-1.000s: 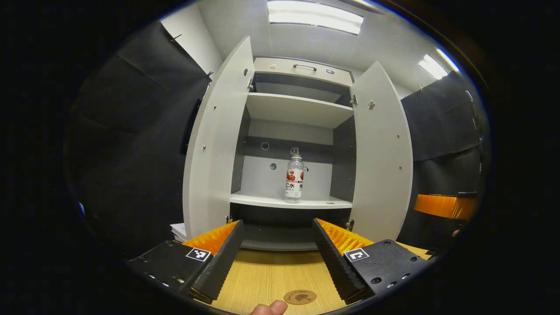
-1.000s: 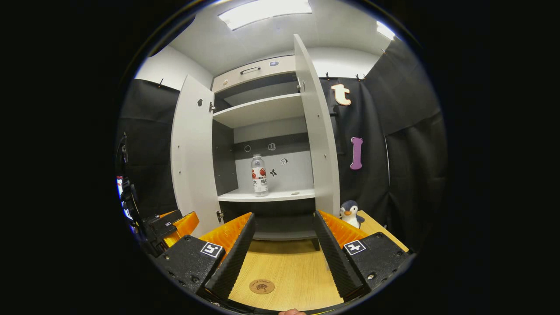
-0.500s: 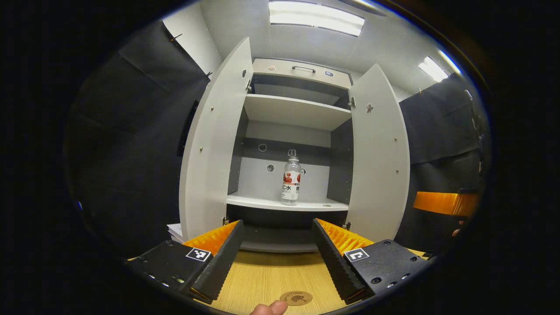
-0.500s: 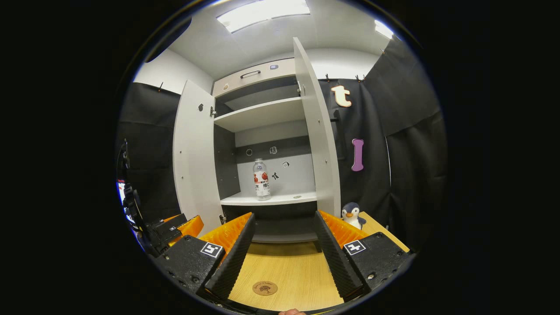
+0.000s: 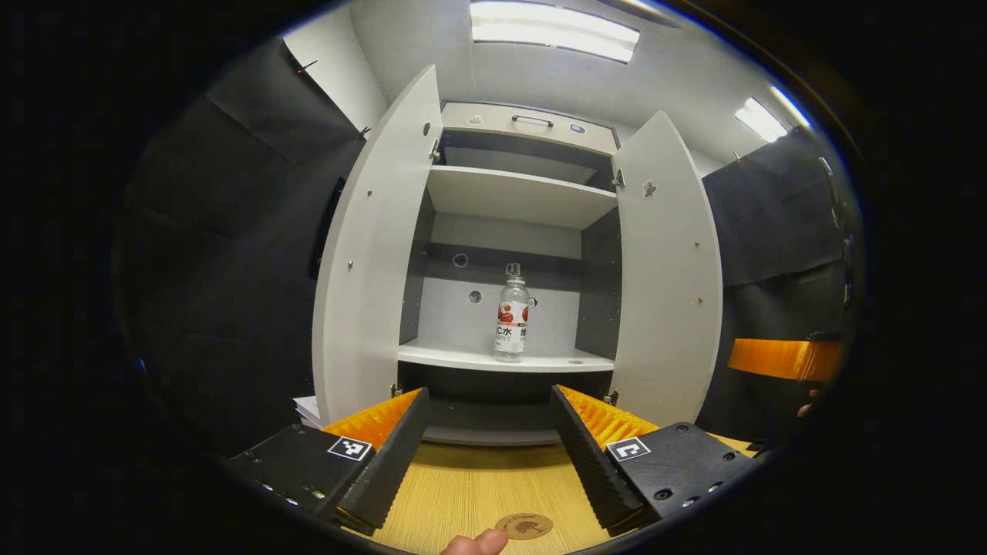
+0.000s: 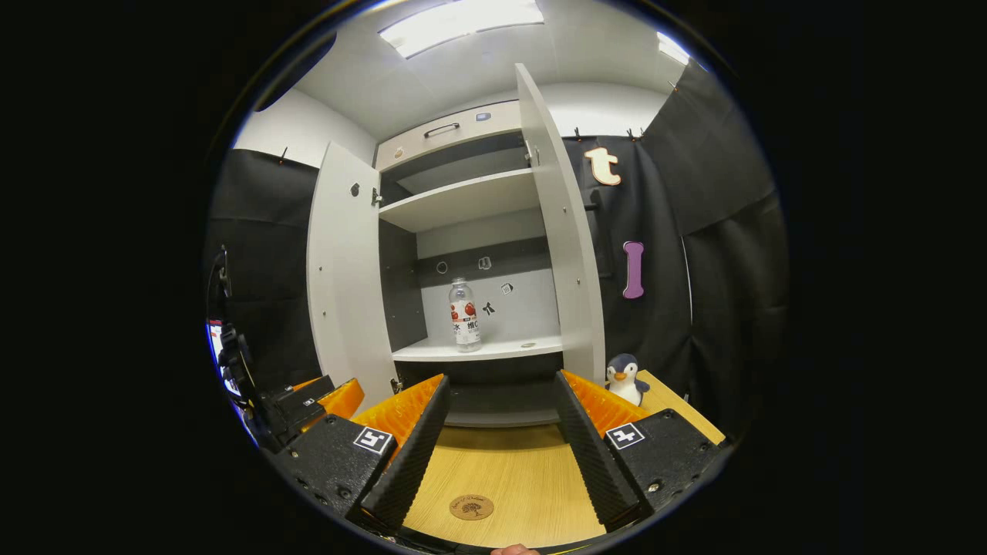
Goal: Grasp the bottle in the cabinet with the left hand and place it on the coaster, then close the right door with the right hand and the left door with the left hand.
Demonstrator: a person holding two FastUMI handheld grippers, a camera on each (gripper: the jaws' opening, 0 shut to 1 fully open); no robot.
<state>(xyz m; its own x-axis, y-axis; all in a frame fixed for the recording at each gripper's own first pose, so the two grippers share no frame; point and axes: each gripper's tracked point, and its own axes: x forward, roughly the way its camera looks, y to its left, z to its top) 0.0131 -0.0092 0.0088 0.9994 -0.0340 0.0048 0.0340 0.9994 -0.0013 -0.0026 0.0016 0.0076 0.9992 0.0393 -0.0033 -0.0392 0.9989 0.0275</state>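
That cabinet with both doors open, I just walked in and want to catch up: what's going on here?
A person holds a gripper in each hand in front of the cabinet. The left gripper and right gripper are both open and hold nothing, hovering above the wooden table. The bottle stands upright on the cabinet's shelf, ungrasped. The coaster lies bare on the table. The left door and right door are wide open.

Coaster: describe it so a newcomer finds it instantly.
Start at the open cabinet on the wooden table. On the tabletop before it lies the coaster, a flat brown disc with a dark tree-like emblem, unlike the upright clear bottle on the shelf.
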